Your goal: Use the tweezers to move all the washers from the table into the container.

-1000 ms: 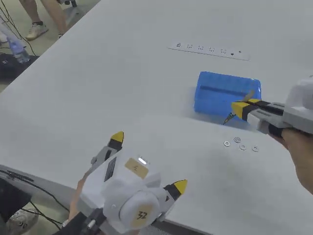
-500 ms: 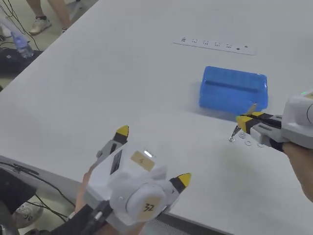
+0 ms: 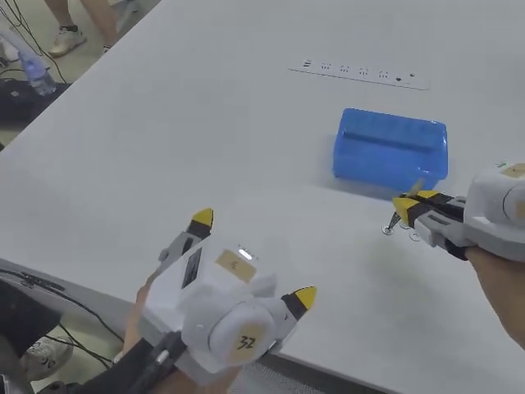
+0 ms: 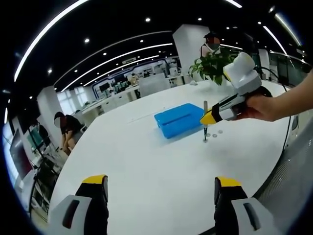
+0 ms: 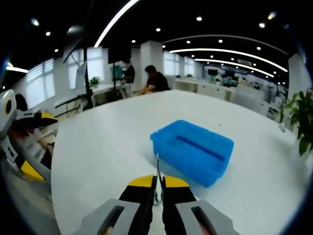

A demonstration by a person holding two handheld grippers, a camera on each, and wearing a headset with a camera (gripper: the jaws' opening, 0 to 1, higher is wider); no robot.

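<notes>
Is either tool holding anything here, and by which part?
The right tool is shut on the tweezers, gripping them around mid-length: top end above the jaws, tips down by the washers. The left tool is open and empty.

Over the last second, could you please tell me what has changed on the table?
The right claw, shut on the tweezers, came down from in front of the blue container to the washers; the tips now sit at the leftmost washer in the head view. Nothing was picked up or let go. The left claw stayed open near the table edge; container and washers have not moved.
</notes>
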